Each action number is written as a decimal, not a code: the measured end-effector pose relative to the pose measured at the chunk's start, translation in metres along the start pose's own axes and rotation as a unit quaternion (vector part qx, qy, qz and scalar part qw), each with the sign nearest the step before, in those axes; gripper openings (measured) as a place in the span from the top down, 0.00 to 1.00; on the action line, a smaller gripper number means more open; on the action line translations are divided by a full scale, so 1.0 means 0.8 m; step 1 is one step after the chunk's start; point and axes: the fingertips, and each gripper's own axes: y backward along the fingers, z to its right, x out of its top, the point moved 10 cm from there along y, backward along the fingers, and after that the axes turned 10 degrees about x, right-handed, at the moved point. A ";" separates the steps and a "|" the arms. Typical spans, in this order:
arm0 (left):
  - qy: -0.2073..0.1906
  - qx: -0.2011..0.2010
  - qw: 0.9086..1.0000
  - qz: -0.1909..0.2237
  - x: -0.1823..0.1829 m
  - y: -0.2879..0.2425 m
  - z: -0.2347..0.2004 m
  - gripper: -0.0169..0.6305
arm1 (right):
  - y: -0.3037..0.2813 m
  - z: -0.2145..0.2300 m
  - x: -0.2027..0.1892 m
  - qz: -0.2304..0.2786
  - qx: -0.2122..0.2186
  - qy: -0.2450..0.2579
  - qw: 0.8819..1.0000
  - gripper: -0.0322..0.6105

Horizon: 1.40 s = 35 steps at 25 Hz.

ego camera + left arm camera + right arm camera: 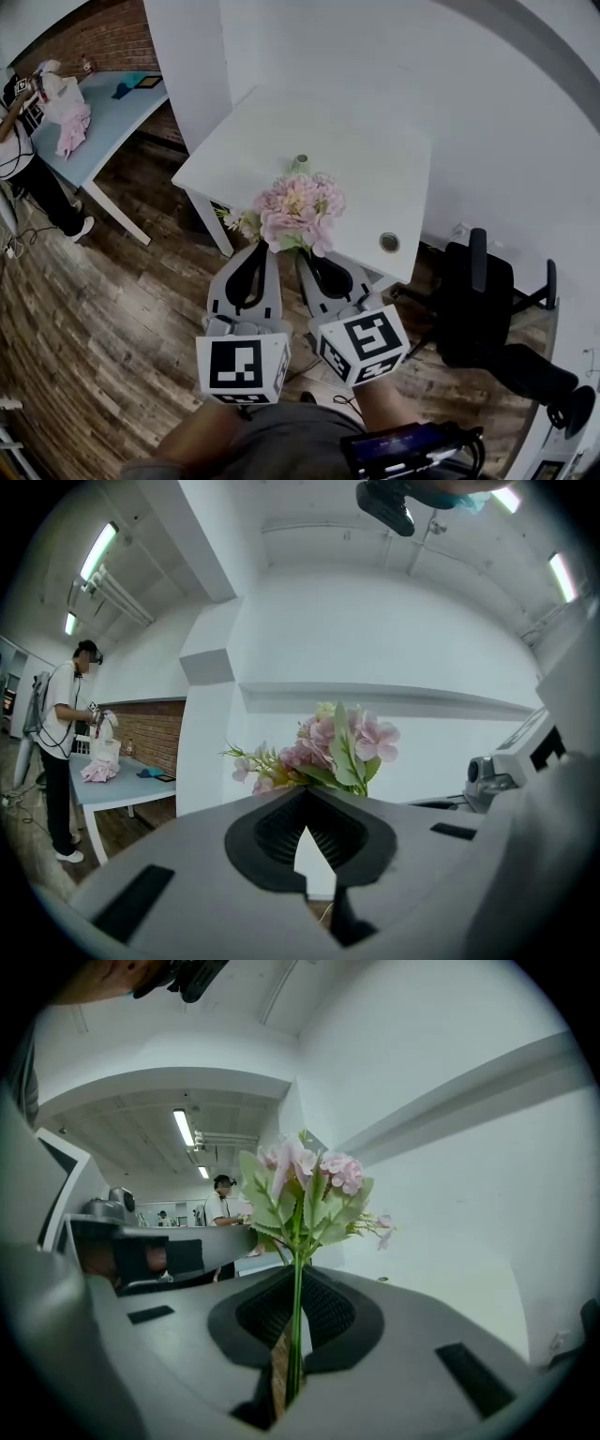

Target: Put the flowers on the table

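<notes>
One bunch of flowers (300, 211) hangs above the desk's (309, 122) near edge, its stem clamped in the right gripper (307, 255). The left gripper (265, 247) has its jaws together just under the blooms; whether they pinch a stem I cannot tell. Nothing is set down yet, so lowering and release remain.

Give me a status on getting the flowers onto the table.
Done: the flowers are lifted and held at the near edge of the white table. In hand: the right gripper is shut on their stem; the left gripper is shut alongside. Left: setting them down and letting go.
</notes>
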 end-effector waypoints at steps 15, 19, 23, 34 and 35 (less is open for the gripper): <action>0.010 -0.058 0.998 0.015 0.029 -0.138 -0.117 0.96 | -0.159 0.043 0.055 0.027 -0.065 0.017 0.997 0.92; 0.014 -0.074 0.997 0.012 0.028 -0.156 -0.120 0.96 | -0.169 0.052 0.062 0.029 -0.079 0.019 0.996 0.92; 0.011 -0.088 0.996 0.012 0.027 -0.173 -0.120 0.96 | -0.174 0.063 0.064 0.033 -0.091 0.021 0.995 0.92; 0.003 -0.106 0.994 0.027 0.031 -0.200 -0.113 0.96 | -0.183 0.086 0.076 0.045 -0.098 0.034 0.994 0.92; 0.001 -0.106 0.994 0.028 0.030 -0.203 -0.113 0.96 | -0.185 0.088 0.074 0.045 -0.098 0.034 0.994 0.92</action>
